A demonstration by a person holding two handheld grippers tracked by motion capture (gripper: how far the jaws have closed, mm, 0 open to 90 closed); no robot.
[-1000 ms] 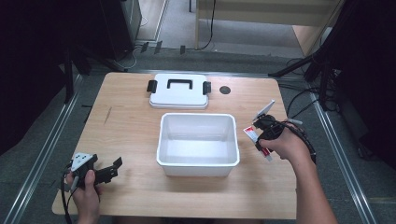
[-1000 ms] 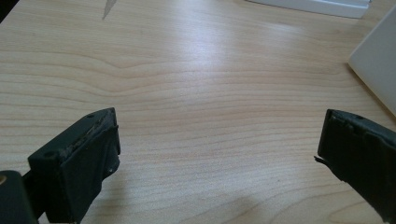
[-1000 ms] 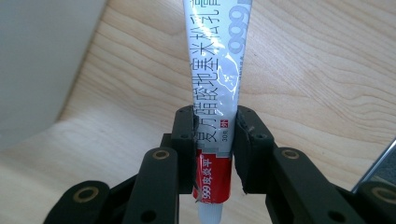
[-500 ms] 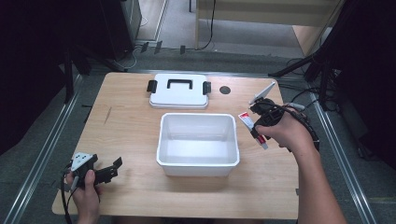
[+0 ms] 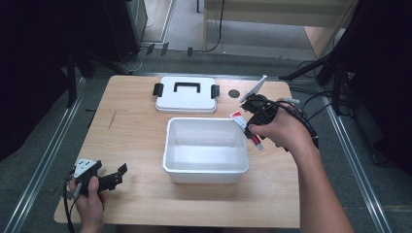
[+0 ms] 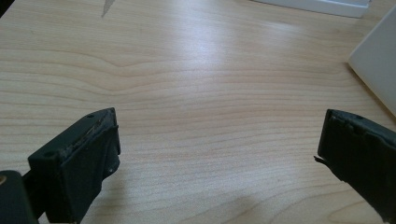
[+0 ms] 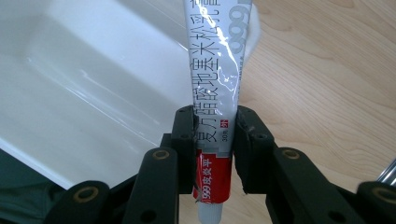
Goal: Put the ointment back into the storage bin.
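**Ointment tube held over bin edge; grip sound, tube soft**

Right gripper (image 5: 252, 118): its fingers (image 7: 184, 140) are pinching a white-and-red ointment tube (image 7: 215, 93) across the flat of its body, close to the cap end. The cap (image 7: 208, 213) sits behind the fingers, toward the hand; the long crimped part runs forward, well past the fingertips. In the right gripper view the white plastic bin (image 7: 84, 74) lies ahead and to the left of the fingers, with bare wooden surface (image 7: 322, 79) to their right. In the high view the tube (image 5: 245, 128) hangs just at the bin's near-right rim (image 5: 243, 141), apparently above it rather than inside.

Handling assessment: the tube looks light, thin-walled and soft. A squeeze on the body may dent it or push contents toward the cap. The glossy printed skin could slip under a loose grip. The stiffer shoulder next to the cap, where it is now held, is judged the best place to take it.

Left gripper (image 5: 112, 177): fingers (image 6: 79, 163) spread wide, holding nothing, low over bare surface, with the bin's corner ahead and to their right.

The bin's lid (image 5: 185, 94) lies on the surface beyond the bin, well apart from both sets of fingers.
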